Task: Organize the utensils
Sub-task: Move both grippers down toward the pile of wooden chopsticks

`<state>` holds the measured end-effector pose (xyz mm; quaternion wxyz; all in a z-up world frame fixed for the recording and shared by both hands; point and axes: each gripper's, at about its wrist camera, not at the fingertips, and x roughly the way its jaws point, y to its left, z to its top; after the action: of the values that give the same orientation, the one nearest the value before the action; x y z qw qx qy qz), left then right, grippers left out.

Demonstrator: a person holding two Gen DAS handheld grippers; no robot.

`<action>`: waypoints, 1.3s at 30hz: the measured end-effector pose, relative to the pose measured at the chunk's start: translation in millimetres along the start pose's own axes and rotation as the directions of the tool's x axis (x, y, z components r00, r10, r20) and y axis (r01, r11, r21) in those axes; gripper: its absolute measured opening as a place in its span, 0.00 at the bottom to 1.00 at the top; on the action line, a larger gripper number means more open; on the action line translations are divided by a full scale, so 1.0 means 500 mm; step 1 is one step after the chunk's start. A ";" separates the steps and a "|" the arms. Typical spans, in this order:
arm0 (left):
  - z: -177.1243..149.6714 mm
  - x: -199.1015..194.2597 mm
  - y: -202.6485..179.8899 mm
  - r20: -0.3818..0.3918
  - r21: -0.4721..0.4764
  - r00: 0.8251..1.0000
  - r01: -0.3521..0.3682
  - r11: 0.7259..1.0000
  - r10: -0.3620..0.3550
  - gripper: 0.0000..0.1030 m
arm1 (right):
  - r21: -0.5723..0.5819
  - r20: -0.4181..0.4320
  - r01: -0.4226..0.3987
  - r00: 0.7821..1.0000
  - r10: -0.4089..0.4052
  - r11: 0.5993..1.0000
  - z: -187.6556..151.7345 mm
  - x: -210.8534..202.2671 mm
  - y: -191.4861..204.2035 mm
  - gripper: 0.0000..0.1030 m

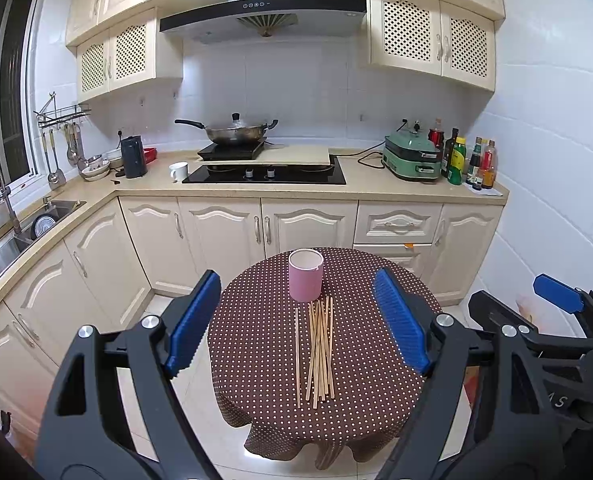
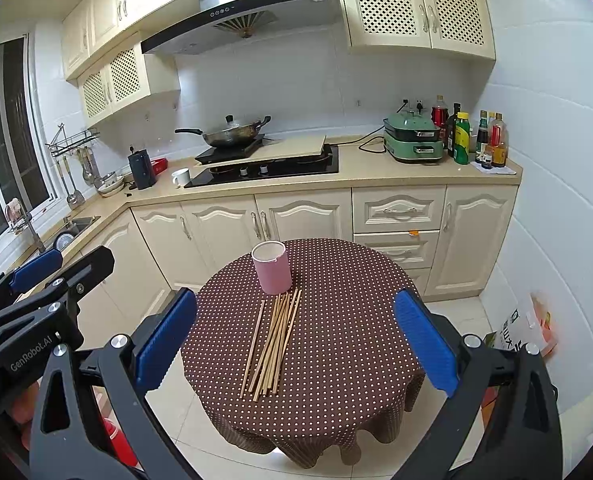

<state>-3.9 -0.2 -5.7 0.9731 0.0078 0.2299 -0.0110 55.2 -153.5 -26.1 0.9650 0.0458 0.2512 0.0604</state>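
Observation:
A pink cylindrical holder (image 1: 305, 275) (image 2: 272, 267) stands upright and looks empty at the far side of a small round table (image 1: 256, 344) (image 2: 336, 320) with a brown dotted cloth. Several wooden chopsticks (image 1: 319, 350) (image 2: 274, 340) lie in a loose bundle on the cloth just in front of the holder; one lies slightly apart on the left. My left gripper (image 1: 296, 320) hovers open, well short of the table, with nothing between its blue pads. My right gripper (image 2: 296, 336) is likewise open and empty, back from the table.
Behind the table runs a kitchen counter (image 1: 376, 184) with a hob (image 1: 264, 176), wok (image 1: 232, 130), white mug (image 1: 178, 171), green cooker (image 1: 412, 156) and bottles (image 1: 468, 160). A sink (image 1: 36, 220) sits at the left. A bag (image 2: 528, 328) stands on the floor at the right.

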 end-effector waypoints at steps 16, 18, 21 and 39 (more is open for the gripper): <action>0.000 -0.008 0.004 -0.009 -0.009 1.000 0.006 1.000 -0.006 0.76 | -0.001 -0.012 -0.002 1.000 0.002 1.000 -0.002 -0.002 -0.004 0.92; -0.002 -0.010 0.006 -0.012 -0.011 1.000 0.006 1.000 -0.006 0.76 | 0.000 -0.018 -0.001 1.000 0.001 1.000 -0.005 -0.001 -0.002 0.92; -0.004 -0.008 0.011 -0.024 -0.017 1.000 0.007 1.000 -0.007 0.76 | 0.000 -0.026 0.000 1.000 0.000 1.000 -0.010 0.001 0.000 0.92; -0.090 0.021 0.064 -0.215 -0.054 0.976 0.004 0.999 -0.016 0.76 | 0.084 -0.157 0.035 0.987 -0.021 0.996 -0.091 0.019 0.027 0.92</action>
<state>-13.6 32.5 -50.4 0.9422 -0.0182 0.3344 -0.0089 39.7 -136.2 -68.6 0.9403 0.0792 0.3287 0.0392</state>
